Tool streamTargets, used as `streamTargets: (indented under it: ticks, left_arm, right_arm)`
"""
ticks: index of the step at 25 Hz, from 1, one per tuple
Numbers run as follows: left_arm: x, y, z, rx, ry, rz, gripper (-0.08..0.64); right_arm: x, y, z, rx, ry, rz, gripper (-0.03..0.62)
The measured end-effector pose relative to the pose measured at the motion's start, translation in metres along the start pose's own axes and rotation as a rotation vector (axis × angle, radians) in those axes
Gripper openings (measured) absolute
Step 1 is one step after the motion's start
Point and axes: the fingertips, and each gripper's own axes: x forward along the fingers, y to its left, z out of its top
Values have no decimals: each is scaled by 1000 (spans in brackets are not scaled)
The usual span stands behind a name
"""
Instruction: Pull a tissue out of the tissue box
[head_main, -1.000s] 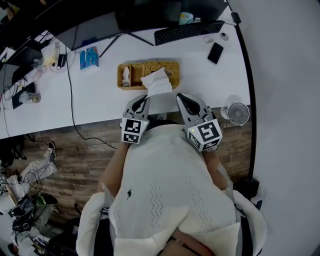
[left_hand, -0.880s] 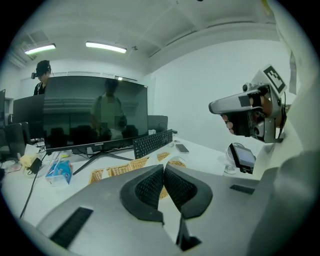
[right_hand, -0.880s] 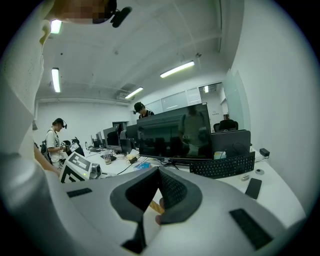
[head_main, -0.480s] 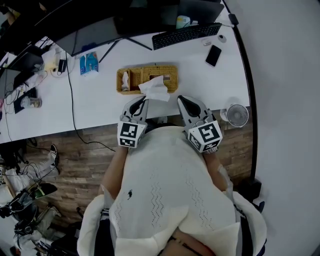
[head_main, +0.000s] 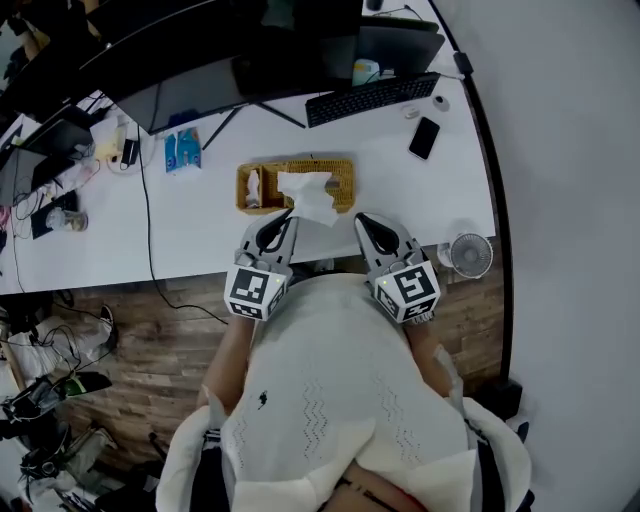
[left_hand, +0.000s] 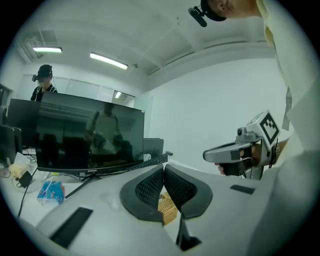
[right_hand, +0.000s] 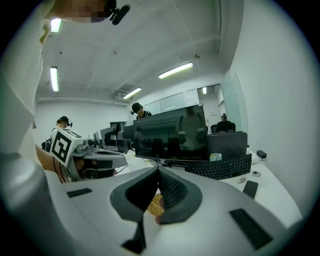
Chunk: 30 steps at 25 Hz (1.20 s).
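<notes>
The tissue box is a wicker holder (head_main: 296, 185) on the white desk (head_main: 200, 225). A white tissue (head_main: 308, 194) sticks out of it and hangs over its near side. My left gripper (head_main: 290, 213) is just in front of the tissue's left edge; whether it touches the tissue I cannot tell. In the left gripper view its jaws (left_hand: 163, 167) are shut with no tissue between them, and the wicker holder (left_hand: 167, 209) shows below them. My right gripper (head_main: 361, 219) is to the right of the tissue, apart from it. Its jaws (right_hand: 158, 170) are also shut and hold nothing.
A keyboard (head_main: 372, 98), a phone (head_main: 423, 138) and a monitor (head_main: 250, 70) stand at the back of the desk. A blue packet (head_main: 181, 150) and a black cable (head_main: 145, 220) are on the left. A small fan (head_main: 467, 254) is at the near right corner.
The tissue, drawn out towards the left gripper a second ago, now lies shorter over the holder. Both grippers stay shut near the desk's front edge.
</notes>
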Motion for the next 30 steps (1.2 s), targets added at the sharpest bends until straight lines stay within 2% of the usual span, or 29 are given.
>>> streamTargets:
  ticks: [3,10,15,20,25,30]
  left_arm:
    - [1,-2,9,-20,-22,-9,14]
    - [5,-6,7,-23,-10,-23,14]
    - [11,-3,19,-19,-26,-21,14]
    - [14,6,37,-49,-51,29,14]
    - [11,18,59,-50,-78,95,14]
    - [8,23,77,-39,-106,123,14]
  right_arm:
    - [1,-1,1,-3,0,2,2]
    - [2,-2,15,-26,-7,4,2]
    - [3,-9,33,-30,-33,2,2]
    - [4,-11,56,-37,-71,12,2]
    - [4,-10,76,-54,-115,21,2]
    - [2,-11,98,-64,-154,17,2]
